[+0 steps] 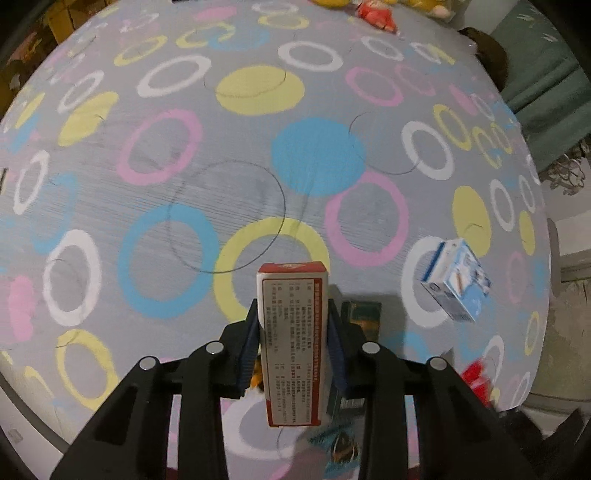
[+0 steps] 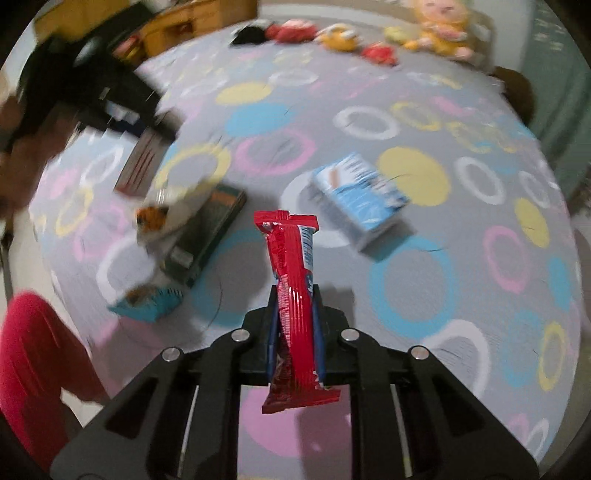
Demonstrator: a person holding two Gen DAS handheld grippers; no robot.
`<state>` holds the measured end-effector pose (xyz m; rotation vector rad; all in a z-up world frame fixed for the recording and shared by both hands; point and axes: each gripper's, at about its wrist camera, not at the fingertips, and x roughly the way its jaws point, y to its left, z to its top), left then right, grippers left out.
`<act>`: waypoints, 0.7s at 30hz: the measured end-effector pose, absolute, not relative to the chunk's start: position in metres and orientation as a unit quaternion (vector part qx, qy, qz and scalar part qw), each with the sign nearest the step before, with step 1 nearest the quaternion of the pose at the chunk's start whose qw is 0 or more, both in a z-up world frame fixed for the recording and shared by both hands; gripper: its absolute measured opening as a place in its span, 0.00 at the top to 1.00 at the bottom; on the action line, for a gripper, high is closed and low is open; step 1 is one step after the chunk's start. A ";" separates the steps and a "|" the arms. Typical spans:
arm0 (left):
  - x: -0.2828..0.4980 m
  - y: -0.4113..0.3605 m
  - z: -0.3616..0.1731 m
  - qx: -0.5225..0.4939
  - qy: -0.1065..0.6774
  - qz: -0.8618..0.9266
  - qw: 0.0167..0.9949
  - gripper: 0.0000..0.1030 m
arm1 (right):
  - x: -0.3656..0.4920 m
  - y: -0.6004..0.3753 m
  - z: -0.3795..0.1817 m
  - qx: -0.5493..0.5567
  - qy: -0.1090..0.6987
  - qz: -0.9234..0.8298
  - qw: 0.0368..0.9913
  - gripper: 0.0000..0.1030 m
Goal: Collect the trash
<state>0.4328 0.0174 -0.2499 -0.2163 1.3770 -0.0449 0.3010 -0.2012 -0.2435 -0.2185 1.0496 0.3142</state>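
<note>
My left gripper (image 1: 293, 317) is shut on a red-and-white carton (image 1: 293, 339) and holds it upright above the patterned bed cover (image 1: 221, 166). My right gripper (image 2: 295, 299) is shut on a red snack wrapper (image 2: 293, 295) that stands up between the fingers. A blue-and-white box (image 2: 360, 201) lies on the cover ahead of the right gripper; it also shows in the left wrist view (image 1: 456, 282) at the right. A dark green box (image 2: 207, 236) lies to the left, with a white snack bag (image 2: 159, 221) and a teal wrapper (image 2: 147, 301) beside it.
Plush toys (image 2: 436, 33) line the far edge of the bed. A wooden cabinet (image 2: 192, 18) stands at the back left. A flat brown box (image 2: 142, 162) lies at the left. A red object (image 2: 33, 365) is at the near left. Green fabric (image 1: 546, 74) hangs at the right.
</note>
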 end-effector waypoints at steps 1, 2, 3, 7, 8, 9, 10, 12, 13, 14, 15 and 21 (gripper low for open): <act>0.430 0.017 -0.244 -0.098 0.631 -0.023 0.770 0.68 | 0.297 -0.204 -0.232 -0.098 0.490 0.136 0.856 0.85; 0.425 0.019 -0.235 -0.098 0.623 -0.027 0.775 0.68 | 0.293 -0.207 -0.221 -0.100 0.479 0.117 0.864 0.85; 0.416 0.021 -0.223 -0.097 0.614 -0.033 0.783 0.68 | 0.288 -0.209 -0.209 -0.105 0.467 0.096 0.873 0.85; 0.387 0.031 -0.191 -0.084 0.596 -0.041 0.798 0.68 | 0.263 -0.213 -0.169 -0.091 0.438 0.075 0.891 0.85; 0.375 0.032 -0.183 -0.077 0.594 -0.042 0.800 0.68 | 0.257 -0.214 -0.163 -0.088 0.432 0.074 0.895 0.85; 0.367 0.033 -0.177 -0.072 0.591 -0.043 0.802 0.68 | 0.249 -0.214 -0.155 -0.086 0.425 0.072 0.898 0.85; 0.359 0.033 -0.172 -0.068 0.588 -0.046 0.805 0.68 | 0.240 -0.213 -0.148 -0.085 0.419 0.071 0.901 0.85; 0.338 0.032 -0.163 -0.057 0.582 -0.050 0.810 0.68 | 0.224 -0.209 -0.135 -0.081 0.410 0.069 0.906 0.85; 0.326 0.030 -0.158 -0.053 0.580 -0.054 0.811 0.68 | 0.216 -0.207 -0.131 -0.080 0.407 0.067 0.908 0.85; 0.313 0.028 -0.154 -0.049 0.579 -0.060 0.812 0.68 | 0.209 -0.205 -0.127 -0.081 0.403 0.063 0.909 0.85; 0.301 0.025 -0.151 -0.043 0.580 -0.064 0.811 0.68 | 0.201 -0.202 -0.123 -0.083 0.400 0.059 0.911 0.85; 0.237 0.010 -0.151 -0.021 0.588 -0.084 0.804 0.68 | 0.160 -0.191 -0.115 -0.070 0.393 0.067 0.914 0.85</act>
